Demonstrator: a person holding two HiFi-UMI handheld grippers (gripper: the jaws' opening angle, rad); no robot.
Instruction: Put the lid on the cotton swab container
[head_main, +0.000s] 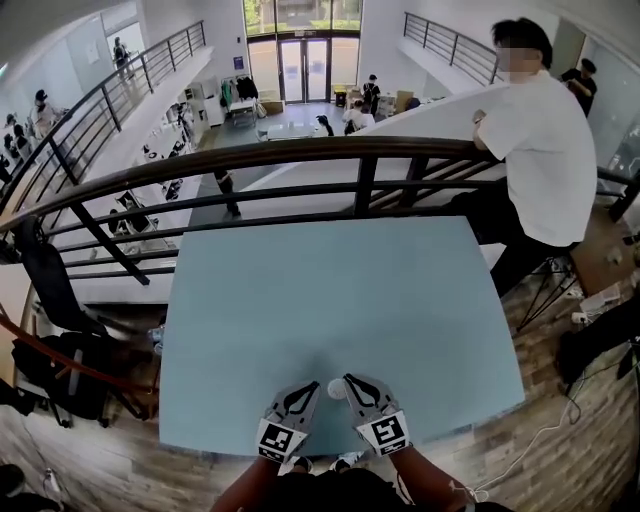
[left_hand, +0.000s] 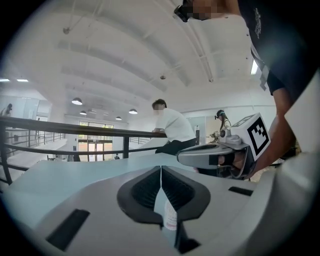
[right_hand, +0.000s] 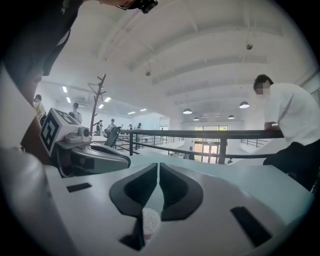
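Note:
Both grippers hover side by side over the front edge of the pale blue table (head_main: 320, 300). In the head view a small round white thing, the cotton swab container (head_main: 336, 388), shows between their tips. My right gripper (right_hand: 159, 167) has its jaws together, and the round white container (right_hand: 150, 222), its top dotted with swab ends, sits in the gap low between them. My left gripper (left_hand: 161, 172) is shut too, with a thin clear piece bearing a label, apparently the lid (left_hand: 170, 216), pinched in its gap. Each gripper shows in the other's view: the right gripper (left_hand: 215, 155) and the left gripper (right_hand: 95, 157).
A dark metal railing (head_main: 300, 155) runs along the table's far edge, with an open hall below it. A person in a white shirt (head_main: 545, 150) leans on the rail at the far right. A dark chair and bags (head_main: 60, 350) stand left; cables (head_main: 540, 440) lie right.

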